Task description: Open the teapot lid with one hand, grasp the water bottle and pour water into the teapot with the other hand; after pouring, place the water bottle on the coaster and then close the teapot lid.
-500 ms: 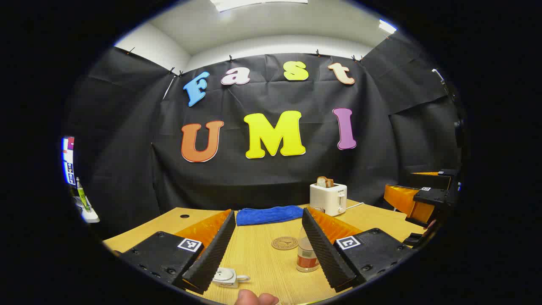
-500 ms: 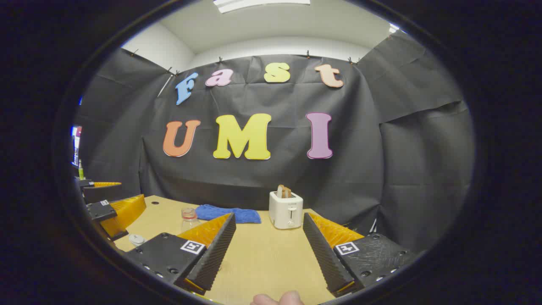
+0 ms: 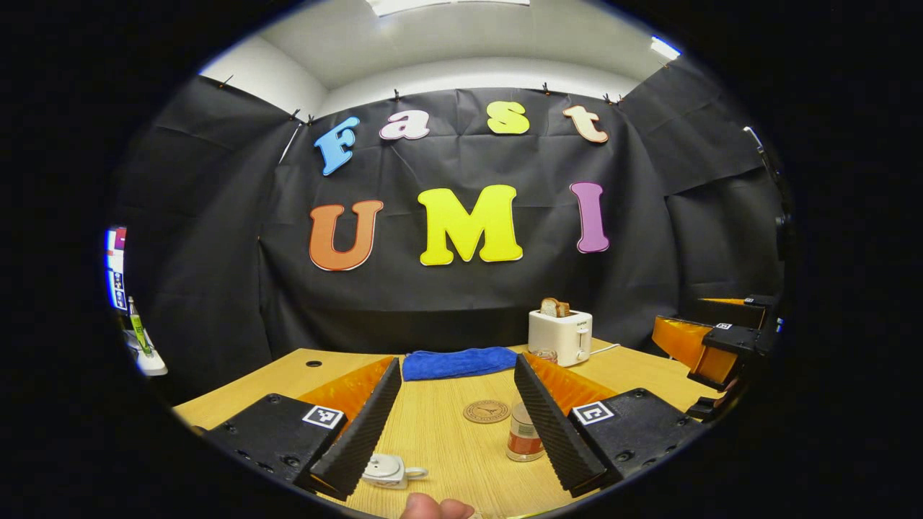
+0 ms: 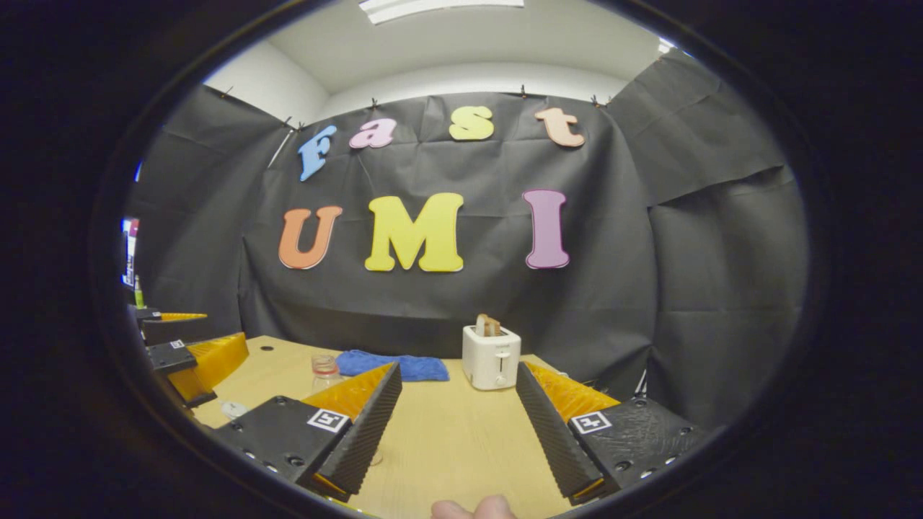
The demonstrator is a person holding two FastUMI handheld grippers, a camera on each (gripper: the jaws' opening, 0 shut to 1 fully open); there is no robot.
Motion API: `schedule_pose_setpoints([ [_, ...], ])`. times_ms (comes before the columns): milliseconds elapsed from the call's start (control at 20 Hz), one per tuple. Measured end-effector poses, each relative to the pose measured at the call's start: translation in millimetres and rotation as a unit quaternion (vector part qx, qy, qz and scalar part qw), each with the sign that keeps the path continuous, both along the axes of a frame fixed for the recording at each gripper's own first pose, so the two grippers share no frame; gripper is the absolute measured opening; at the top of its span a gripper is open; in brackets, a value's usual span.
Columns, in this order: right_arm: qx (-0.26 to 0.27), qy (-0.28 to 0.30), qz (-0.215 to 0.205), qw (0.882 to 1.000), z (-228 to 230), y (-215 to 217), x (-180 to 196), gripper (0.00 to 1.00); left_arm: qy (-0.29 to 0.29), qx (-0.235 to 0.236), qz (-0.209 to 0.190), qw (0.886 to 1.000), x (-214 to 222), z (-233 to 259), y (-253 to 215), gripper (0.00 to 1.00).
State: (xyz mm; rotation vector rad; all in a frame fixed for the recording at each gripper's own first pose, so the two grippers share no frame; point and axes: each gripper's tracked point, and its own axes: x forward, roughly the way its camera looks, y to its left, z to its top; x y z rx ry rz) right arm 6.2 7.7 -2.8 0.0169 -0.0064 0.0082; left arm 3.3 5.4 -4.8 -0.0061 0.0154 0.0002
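In the left gripper view my left gripper [image 3: 456, 360] is open above the wooden table [image 3: 440, 447]. A small white teapot [image 3: 389, 470] with its lid on sits by the inner edge of its left finger. The clear water bottle [image 3: 523, 432] with a red label stands against its right finger, partly hidden. A round brown coaster [image 3: 486, 411] lies just behind the bottle. My right gripper [image 4: 458, 366] is open over bare table, holding nothing. In the right gripper view the bottle [image 4: 324, 369] and the teapot [image 4: 233, 409] are far to its left.
A white toaster [image 3: 559, 335] with toast and a folded blue cloth [image 3: 448, 362] sit at the table's back edge. The right gripper [image 3: 710, 346] shows at the far right of the left gripper view; the left gripper [image 4: 195, 353] shows at the far left of the right one.
Both views have drifted only slightly. Both grippers stay open and nothing on the table has moved.
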Motion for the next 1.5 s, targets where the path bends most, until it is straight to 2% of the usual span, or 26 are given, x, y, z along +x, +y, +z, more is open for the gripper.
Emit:
schedule_pose_setpoints([
  [100,0.002,-0.001,0.002,1.0,-1,2,1,0.98,0.001,-0.003,0.001,1.0,-1,0,1,0.99],
  [550,-0.002,0.006,0.001,1.0,-12,2,0,0.96,0.002,-0.007,0.01,1.0,0,0,9,0.99],
  [750,-0.001,0.008,0.004,1.0,-16,3,0,0.98,0.001,-0.001,0.014,1.0,1,0,11,0.99],
  [1050,-0.001,0.012,0.023,1.0,-25,13,-1,0.98,-0.012,-0.001,0.027,1.0,3,5,23,0.99],
  [1100,-0.003,0.013,0.026,1.0,-29,14,-2,0.95,-0.011,-0.004,0.034,0.999,4,3,29,0.99],
  [1150,-0.007,0.015,0.028,0.999,-31,14,-2,0.98,-0.009,-0.006,0.037,0.999,4,1,33,0.99],
  [1300,-0.008,0.018,0.035,0.999,-37,16,1,0.96,0.005,-0.009,0.053,0.999,1,-10,45,0.99],
  [1500,0.015,0.028,0.051,0.998,-50,25,6,0.98,0.027,-0.016,0.056,0.998,-12,-29,57,0.99],
])
